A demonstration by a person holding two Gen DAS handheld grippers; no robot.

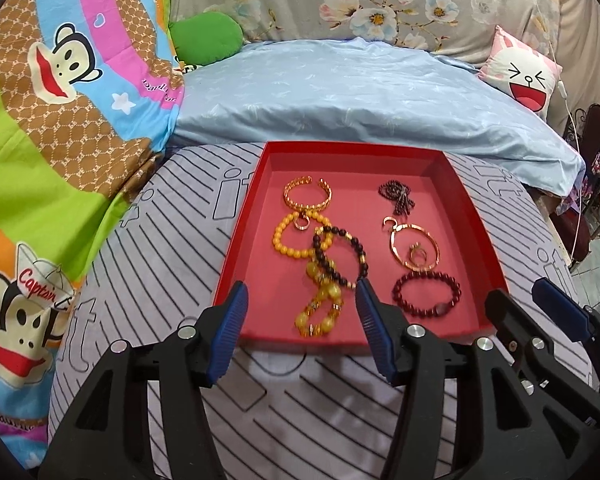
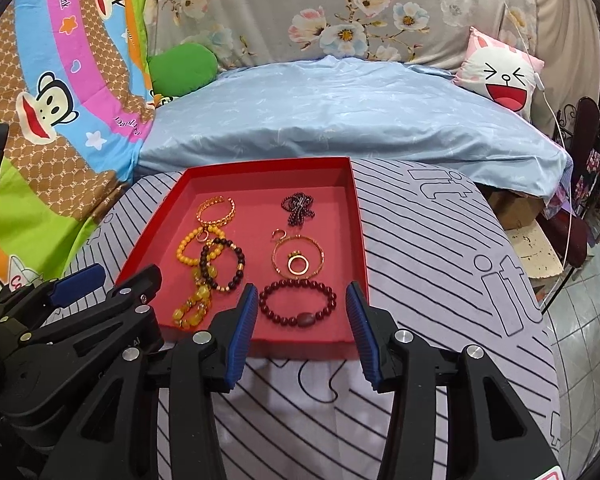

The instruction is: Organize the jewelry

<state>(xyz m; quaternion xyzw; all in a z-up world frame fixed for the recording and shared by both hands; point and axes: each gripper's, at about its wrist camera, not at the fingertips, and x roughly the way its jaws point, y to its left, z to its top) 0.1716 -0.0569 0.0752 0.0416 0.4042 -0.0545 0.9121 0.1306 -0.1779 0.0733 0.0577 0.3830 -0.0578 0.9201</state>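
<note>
A red tray (image 1: 236, 240) (image 2: 360, 232) lies on a striped cushion and holds jewelry. On its left are a gold cuff (image 1: 308, 196), a yellow bead bracelet (image 1: 288, 240), a dark bead bracelet (image 1: 340, 256) and an amber bead strand (image 1: 320, 308), overlapping. On its right are a dark bead bundle (image 1: 396, 196), a gold bangle (image 1: 414, 248) with a ring (image 2: 298, 264) inside, and a red bead bracelet (image 1: 426, 294) (image 2: 298, 302). My left gripper (image 1: 302, 308) is open and empty over the amber strand. My right gripper (image 2: 302, 308) (image 1: 540, 300) is open and empty, astride the red bracelet.
The striped cushion (image 1: 160, 240) (image 2: 440, 240) sits on a bed with a blue blanket (image 1: 360, 92), a cartoon monkey quilt (image 1: 60, 100) on the left, a green pillow (image 1: 208, 36) and a rabbit pillow (image 1: 520, 72). Tiled floor (image 2: 580, 300) and a stool (image 2: 536, 248) are at the right.
</note>
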